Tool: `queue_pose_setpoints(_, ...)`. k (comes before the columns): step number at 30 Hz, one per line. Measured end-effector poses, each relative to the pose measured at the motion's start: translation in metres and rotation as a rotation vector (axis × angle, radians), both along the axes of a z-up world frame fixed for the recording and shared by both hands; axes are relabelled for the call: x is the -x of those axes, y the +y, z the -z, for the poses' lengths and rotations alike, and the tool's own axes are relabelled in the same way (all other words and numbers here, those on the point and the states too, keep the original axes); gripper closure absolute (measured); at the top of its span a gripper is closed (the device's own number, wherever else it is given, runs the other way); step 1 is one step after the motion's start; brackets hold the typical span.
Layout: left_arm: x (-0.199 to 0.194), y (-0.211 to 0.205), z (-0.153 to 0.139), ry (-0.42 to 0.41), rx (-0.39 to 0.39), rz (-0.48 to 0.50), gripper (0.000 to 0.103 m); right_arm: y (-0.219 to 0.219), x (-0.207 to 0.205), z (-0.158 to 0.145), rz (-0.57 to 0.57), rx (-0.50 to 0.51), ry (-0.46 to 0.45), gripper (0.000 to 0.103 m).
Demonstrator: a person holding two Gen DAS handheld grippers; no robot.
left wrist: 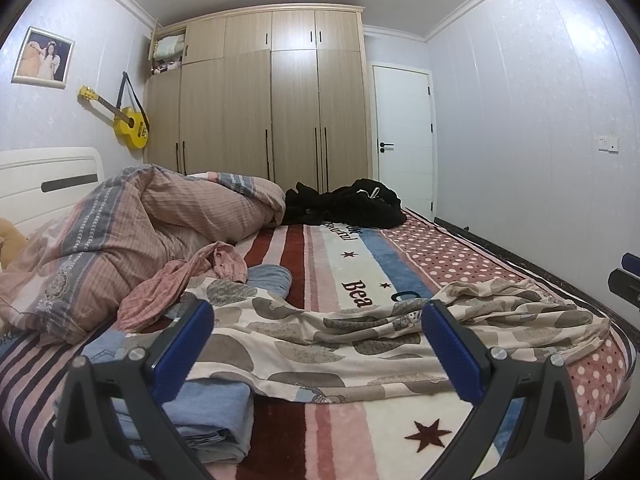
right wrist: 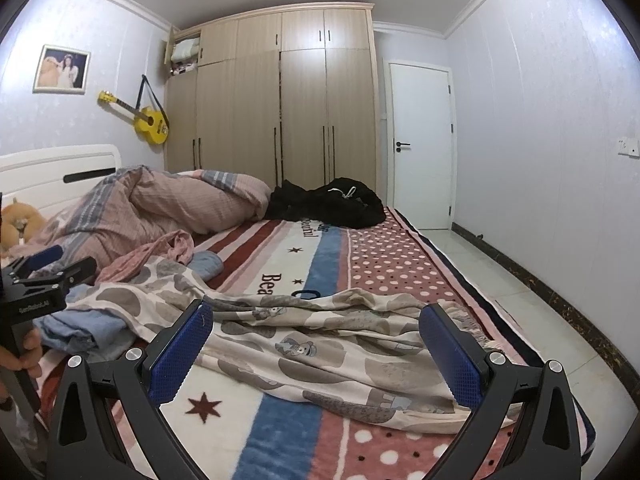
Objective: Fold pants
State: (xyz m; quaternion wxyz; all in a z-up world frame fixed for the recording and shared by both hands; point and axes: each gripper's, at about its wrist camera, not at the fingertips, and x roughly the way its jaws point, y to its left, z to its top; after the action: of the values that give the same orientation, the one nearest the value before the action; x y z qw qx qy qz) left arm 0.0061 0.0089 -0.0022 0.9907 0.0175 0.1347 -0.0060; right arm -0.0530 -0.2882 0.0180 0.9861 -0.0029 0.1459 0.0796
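Cream pants (left wrist: 340, 344) with grey blobs and small cartoon prints lie crumpled across the bed's near edge; in the right wrist view the pants (right wrist: 312, 344) spread from left to right. My left gripper (left wrist: 316, 312) hovers open just in front of them, nothing between its blue pads. My right gripper (right wrist: 316, 316) is also open, close above the right part of the pants, holding nothing. The left gripper's body (right wrist: 36, 280) shows at the left edge of the right wrist view, held by a hand (right wrist: 24, 350).
A folded blue cloth (left wrist: 212, 408) and a pink checked garment (left wrist: 180, 284) lie to the left of the pants. A bundled quilt (left wrist: 140, 224) and a black garment (left wrist: 348, 204) sit farther back on the striped blanket (left wrist: 360, 432). Floor (right wrist: 520, 300) runs along the bed's right side.
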Motion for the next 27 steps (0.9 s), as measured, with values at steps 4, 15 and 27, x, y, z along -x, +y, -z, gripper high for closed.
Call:
queue_pose_setpoints(4, -0.001, 0.0, 0.001, 0.002, 0.005, 0.001, 0.001, 0.002, -0.001, 0.002, -0.002, -0.007, 0.0, 0.001)
queue_pose_setpoints(15, -0.007, 0.044, 0.016, 0.076, 0.091, 0.0, 0.001, -0.007, -0.019, 0.021, -0.006, -0.032, 0.035, 0.0)
queue_pose_setpoints(27, -0.035, 0.179, 0.091, 0.346, 0.422, -0.148, 0.001, -0.038, -0.053, 0.075, 0.03, -0.082, 0.18, 0.0)
